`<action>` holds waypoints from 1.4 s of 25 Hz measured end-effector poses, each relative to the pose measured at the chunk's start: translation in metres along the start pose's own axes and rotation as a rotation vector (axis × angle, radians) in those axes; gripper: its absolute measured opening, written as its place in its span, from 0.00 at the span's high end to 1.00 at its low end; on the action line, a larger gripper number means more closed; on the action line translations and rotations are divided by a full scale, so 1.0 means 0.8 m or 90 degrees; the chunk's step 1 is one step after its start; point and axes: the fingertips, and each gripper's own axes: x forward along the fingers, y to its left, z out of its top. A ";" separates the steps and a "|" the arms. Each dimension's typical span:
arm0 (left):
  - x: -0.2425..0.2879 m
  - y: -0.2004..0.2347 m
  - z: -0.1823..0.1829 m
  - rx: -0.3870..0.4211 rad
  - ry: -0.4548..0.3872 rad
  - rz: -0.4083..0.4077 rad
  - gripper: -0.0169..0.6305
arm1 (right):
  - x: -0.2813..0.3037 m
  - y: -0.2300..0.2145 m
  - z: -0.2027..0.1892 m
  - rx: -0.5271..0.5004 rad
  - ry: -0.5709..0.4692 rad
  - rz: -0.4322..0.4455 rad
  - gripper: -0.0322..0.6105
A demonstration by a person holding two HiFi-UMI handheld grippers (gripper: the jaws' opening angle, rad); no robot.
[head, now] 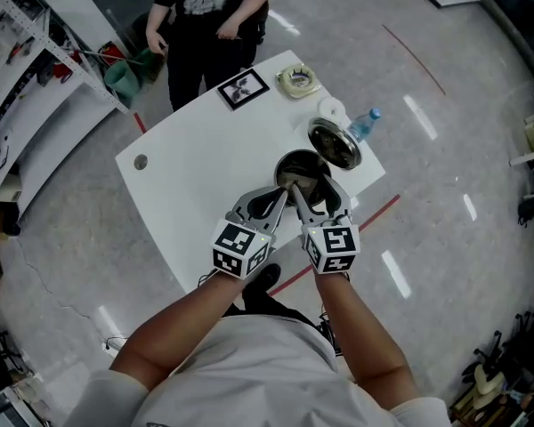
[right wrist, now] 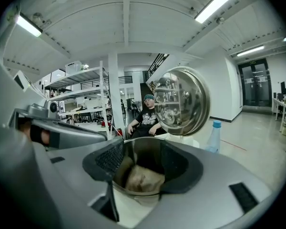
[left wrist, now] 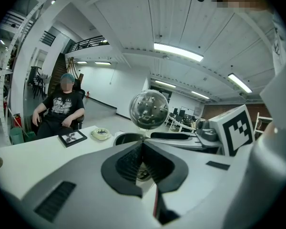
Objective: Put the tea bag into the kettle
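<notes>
Right gripper view, unlike left, shows tea bag (right wrist: 144, 179) in kettle (right wrist: 145, 148).

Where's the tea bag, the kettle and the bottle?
Tea bag (right wrist: 144, 179): right gripper view, its middle.
Kettle (right wrist: 150, 149): right gripper view, its inner wall.
Bottle (head: 363, 124): head view, its body.

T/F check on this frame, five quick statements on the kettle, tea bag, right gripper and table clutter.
1. The kettle has its lid flipped open. True.
2. The right gripper is clamped on the tea bag. False: its jaws are apart, and the tea bag lies inside the kettle.
3. A water bottle stands on the table beyond the kettle. True.
4. The tape roll sits inside the kettle. False: it lies on the table's far edge, near the framed picture.
5. Both grippers are over the kettle's end of the table. True.
</notes>
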 end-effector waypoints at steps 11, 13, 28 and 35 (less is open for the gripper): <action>-0.026 -0.009 0.003 0.006 -0.009 0.008 0.96 | -0.028 0.015 0.012 0.003 -0.034 -0.007 0.60; -0.034 -0.010 0.005 0.009 -0.012 0.007 0.96 | -0.034 0.023 0.014 -0.001 -0.038 -0.007 0.65; -0.110 -0.019 0.036 0.040 -0.049 -0.044 0.96 | -0.079 0.116 0.042 -0.034 -0.065 0.007 0.93; -0.175 -0.010 0.039 0.058 -0.051 -0.088 0.96 | -0.094 0.192 0.057 -0.029 -0.084 -0.012 0.93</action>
